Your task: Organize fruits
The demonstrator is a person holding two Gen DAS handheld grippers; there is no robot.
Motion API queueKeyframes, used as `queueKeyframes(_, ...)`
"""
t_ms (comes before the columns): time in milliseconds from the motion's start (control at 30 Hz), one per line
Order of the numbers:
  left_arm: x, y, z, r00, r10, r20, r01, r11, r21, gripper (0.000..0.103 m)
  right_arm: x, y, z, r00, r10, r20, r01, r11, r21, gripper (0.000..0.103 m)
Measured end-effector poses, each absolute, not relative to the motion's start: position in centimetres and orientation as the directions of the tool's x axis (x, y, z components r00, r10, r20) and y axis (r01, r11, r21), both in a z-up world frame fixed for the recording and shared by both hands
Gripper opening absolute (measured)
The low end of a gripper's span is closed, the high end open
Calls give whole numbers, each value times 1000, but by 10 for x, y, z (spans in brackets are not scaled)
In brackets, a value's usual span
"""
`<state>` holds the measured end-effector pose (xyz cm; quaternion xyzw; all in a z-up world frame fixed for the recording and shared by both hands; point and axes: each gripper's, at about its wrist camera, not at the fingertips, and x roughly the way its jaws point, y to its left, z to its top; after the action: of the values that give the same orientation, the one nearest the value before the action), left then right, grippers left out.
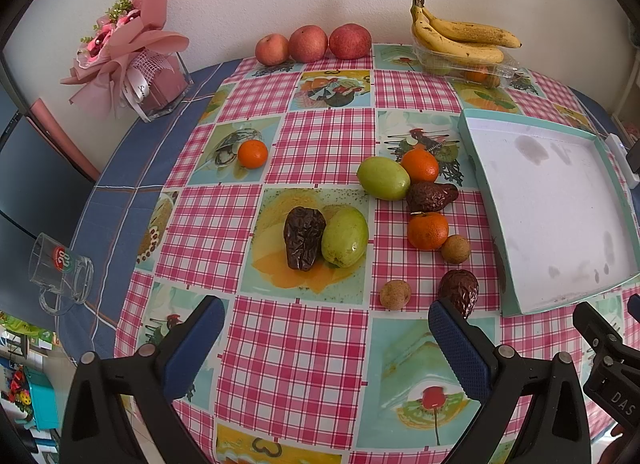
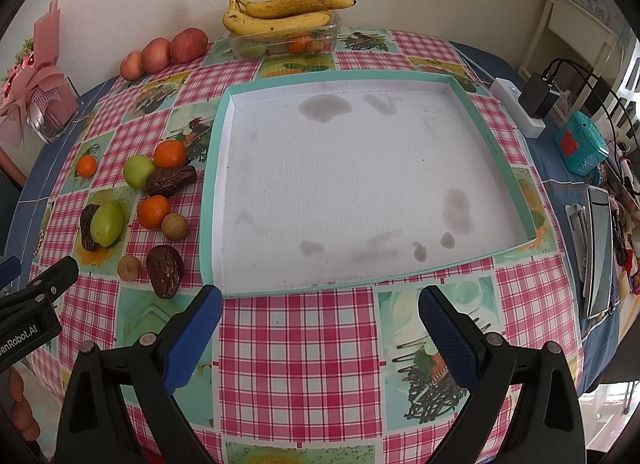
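Loose fruits lie on the checked tablecloth left of a shallow teal-rimmed white tray (image 2: 212,191), which also shows in the left wrist view (image 1: 480,183). They include green fruits (image 1: 345,237) (image 1: 383,177), oranges (image 1: 427,230) (image 1: 419,166) (image 1: 252,153), dark wrinkled dates (image 1: 304,238) (image 1: 432,195) (image 1: 459,290) and small brown longans (image 1: 395,294) (image 1: 455,249). My left gripper (image 1: 326,322) is open and empty, in front of the fruits. My right gripper (image 2: 320,310) is open and empty, in front of the tray's near rim.
Three apples (image 1: 310,43) and a clear box with bananas (image 1: 460,35) stand at the wall. A bouquet in a glass vase (image 1: 136,55) and a glass mug (image 1: 60,272) sit at the left. A charger (image 2: 536,99), a teal box (image 2: 582,147) and a phone (image 2: 598,256) lie at the right.
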<state>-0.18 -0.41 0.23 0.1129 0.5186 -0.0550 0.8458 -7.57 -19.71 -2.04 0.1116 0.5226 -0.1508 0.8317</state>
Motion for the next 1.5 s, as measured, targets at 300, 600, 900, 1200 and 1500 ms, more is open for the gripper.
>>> queueKeyframes(300, -2, -4, 2, 457, 25, -889, 210, 968, 135, 103, -76, -197, -21, 408, -134, -903, 367, 930, 28, 98)
queueKeyframes(600, -2, -4, 2, 457, 25, -889, 210, 968, 135, 103, -76, -197, -20, 407, -133, -904, 367, 930, 28, 98)
queueKeyframes(900, -1, -2, 4, 458, 12, -889, 207, 971, 119, 103, -76, -198, -19, 407, -133, -904, 367, 930, 29, 98)
queueKeyframes(1200, 23, 21, 22, 500, -52, -864, 135, 991, 18, 103, -68, -186, -7, 474, -109, -874, 327, 943, 60, 98)
queueKeyframes(1500, 50, 48, 39, 589, -189, -786, 80, 981, -176, 103, -40, -166, 17, 523, -9, -853, 279, 947, 161, 98)
